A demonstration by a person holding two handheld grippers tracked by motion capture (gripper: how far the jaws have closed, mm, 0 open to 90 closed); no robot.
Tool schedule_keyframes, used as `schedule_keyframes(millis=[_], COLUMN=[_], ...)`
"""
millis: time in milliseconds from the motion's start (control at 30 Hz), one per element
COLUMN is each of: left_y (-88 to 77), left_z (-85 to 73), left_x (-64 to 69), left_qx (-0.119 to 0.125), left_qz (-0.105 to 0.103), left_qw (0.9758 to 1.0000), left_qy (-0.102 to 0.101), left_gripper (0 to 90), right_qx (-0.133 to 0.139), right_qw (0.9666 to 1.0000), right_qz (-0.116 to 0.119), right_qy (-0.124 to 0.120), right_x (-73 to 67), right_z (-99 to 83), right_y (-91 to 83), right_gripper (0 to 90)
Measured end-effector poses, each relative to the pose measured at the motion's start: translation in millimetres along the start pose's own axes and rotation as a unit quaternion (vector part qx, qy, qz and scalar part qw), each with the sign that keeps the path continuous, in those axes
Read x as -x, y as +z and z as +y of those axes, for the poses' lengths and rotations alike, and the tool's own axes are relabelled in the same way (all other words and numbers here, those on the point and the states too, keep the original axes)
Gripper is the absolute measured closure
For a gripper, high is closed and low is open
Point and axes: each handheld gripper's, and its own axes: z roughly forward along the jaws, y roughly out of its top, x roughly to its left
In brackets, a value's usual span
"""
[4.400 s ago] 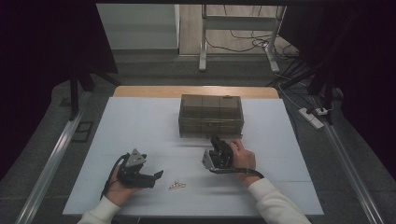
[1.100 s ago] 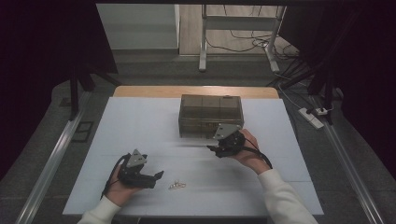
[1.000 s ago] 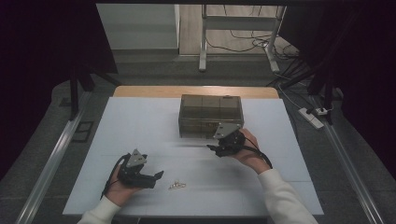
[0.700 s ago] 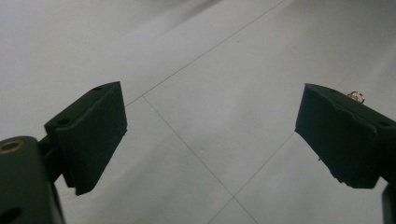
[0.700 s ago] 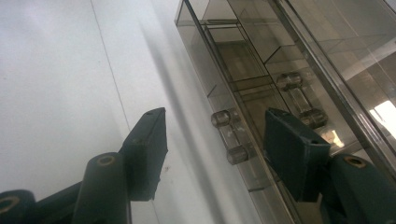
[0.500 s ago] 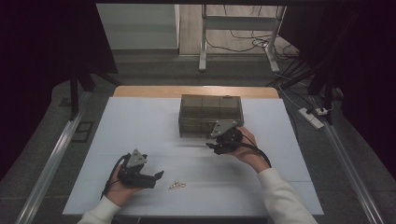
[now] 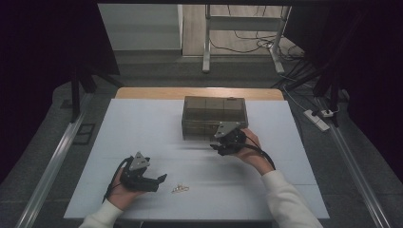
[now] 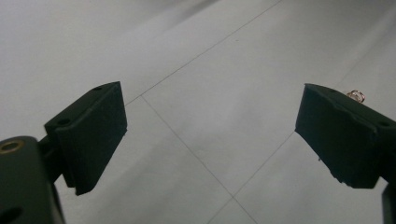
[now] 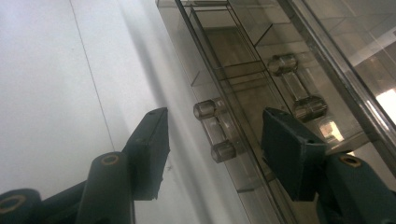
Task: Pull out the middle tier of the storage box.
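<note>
The drawer box (image 7: 214, 118), a smoky clear plastic cabinet, stands on the white table (image 7: 142, 123) toward its far edge. It is judged rigid, light and smooth, so it may slide or tip if a drawer is pulled hard; the thin walls could crack under a pinch.

Nearest to the person, well apart from the box, the left gripper (image 7: 158, 179) is held just above the table with its jaws wide and nothing between them. A small metal ring (image 7: 180, 189) lies just beside it.

At the box front, the right gripper (image 7: 215, 147) is presented to a lower drawer. Its jaws stand about half open and have just been closing; the clear bar handle (image 9: 215, 131) lies between them, not yet pressed by either pad. This handle is judged the proper place to grip. A second handle (image 9: 296, 87) sits beyond it.
</note>
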Motion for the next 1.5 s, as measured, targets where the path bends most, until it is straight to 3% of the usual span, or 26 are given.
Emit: schedule_keyframes(millis=[600,900,1500], left_y=[0.5,0.4,0.0], left_z=[0.0,-0.1,-0.3], left_x=[0.1,0.2,-0.3], left_qx=[-0.001,-0.001,0.000], left_qz=[0.000,0.000,0.000], left_qw=[1.0000,1.0000,1.0000], left_qy=[0.000,0.001,0.001], left_gripper=[8.9,8.9,8.9], right_qx=[-0.018,-0.030,-0.033], right_qw=[0.9998,0.9990,0.9983], right_qz=[-0.008,-0.028,-0.031], right_qy=[-0.003,-0.019,-0.037], right_x=[2.6,2.3,-0.7], right_z=[-2.7,-3.4,-2.2], right_y=[11.0,12.6,12.2], right_gripper=[50.3,58.8,61.4])
